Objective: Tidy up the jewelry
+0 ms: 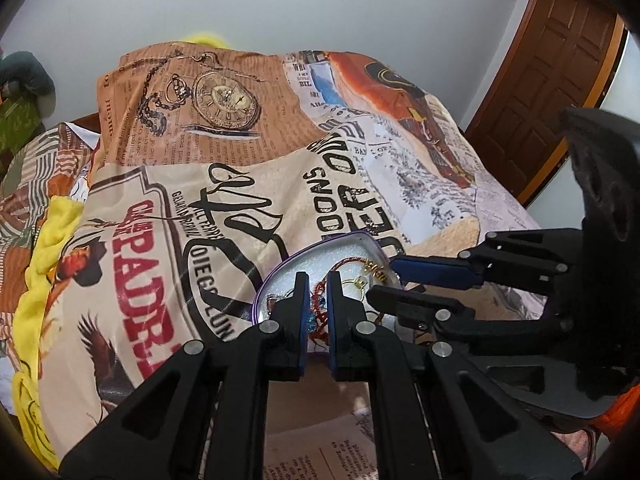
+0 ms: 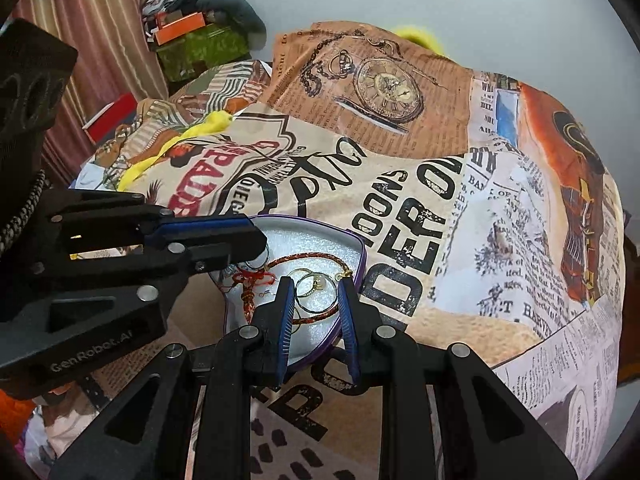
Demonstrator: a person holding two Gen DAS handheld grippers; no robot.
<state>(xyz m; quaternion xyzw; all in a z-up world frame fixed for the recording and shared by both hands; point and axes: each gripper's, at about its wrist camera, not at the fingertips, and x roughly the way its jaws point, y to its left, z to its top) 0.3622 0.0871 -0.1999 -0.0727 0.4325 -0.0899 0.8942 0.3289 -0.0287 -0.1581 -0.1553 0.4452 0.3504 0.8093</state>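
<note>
A heart-shaped tin tray (image 1: 304, 252) (image 2: 362, 248) with a purple rim and white foam lining lies on the bed. In it are a red braided cord bracelet (image 2: 308, 256) (image 1: 348, 262), thin gold rings (image 2: 314, 280) (image 1: 358, 282) and a knotted red thread piece (image 2: 252, 280). My left gripper (image 1: 318, 284) (image 2: 260, 242) is shut, tips low over the tray's left part; red thread shows behind its thin gap, and no grip on it is visible. My right gripper (image 2: 316, 284) (image 1: 382, 280) stands narrowly open, its fingers straddling the gold rings and cord, nothing pressed.
The tray sits on a printed newspaper-style blanket (image 2: 440, 200) over a bed. A yellow cloth (image 1: 44, 248) bunches at the left. A wooden door (image 1: 560, 60) is at the right, and a green box with clutter (image 2: 200, 44), a curtain (image 2: 80, 20) and a red box (image 2: 108, 116) at the left.
</note>
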